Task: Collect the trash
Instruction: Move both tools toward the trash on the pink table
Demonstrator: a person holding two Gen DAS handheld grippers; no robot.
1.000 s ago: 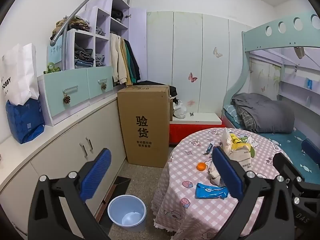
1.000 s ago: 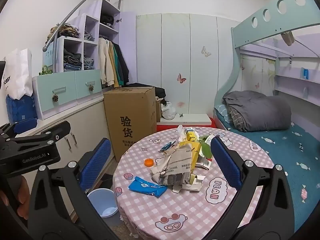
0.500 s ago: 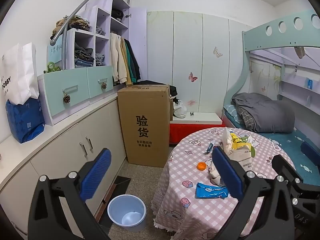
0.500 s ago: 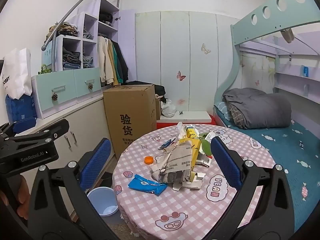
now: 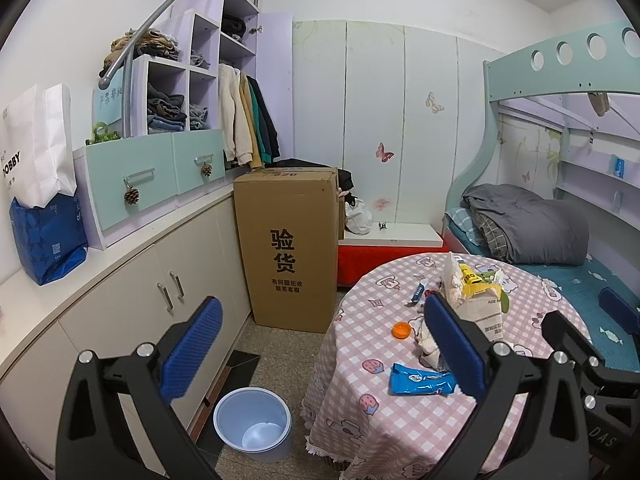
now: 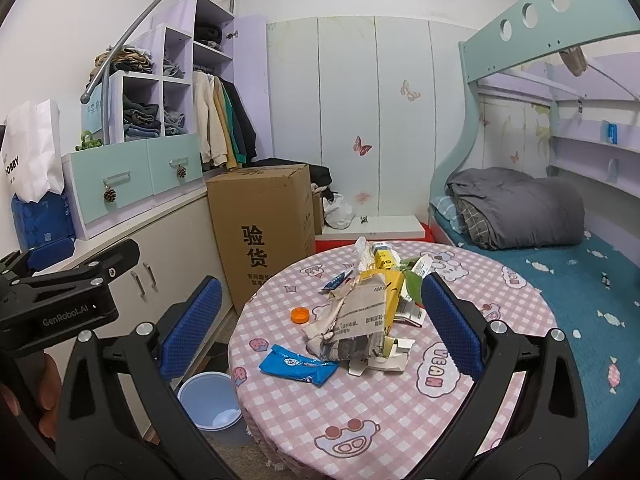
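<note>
Trash lies on a round table with a pink checked cloth (image 6: 360,412): crumpled newspaper (image 6: 356,320), a yellow carton (image 6: 390,280), a blue wrapper (image 6: 298,364), an orange cap (image 6: 301,314) and torn card pieces (image 6: 384,360). A pale blue bin (image 6: 210,400) stands on the floor left of the table; it also shows in the left wrist view (image 5: 253,424). My right gripper (image 6: 320,336) is open and empty above the near side of the table. My left gripper (image 5: 324,348) is open and empty, over the floor and the table's left edge. The blue wrapper (image 5: 422,379) lies by its right finger.
A tall cardboard box (image 5: 290,248) stands behind the bin against white cabinets (image 5: 152,300). A bunk bed with a grey duvet (image 6: 520,212) is at the right. A red and white step (image 5: 388,246) lies behind the table. The other gripper (image 6: 60,292) shows at the right view's left edge.
The right view has crept slightly forward and down towards the table. The left gripper has hardly moved. Both jaws stay open.
</note>
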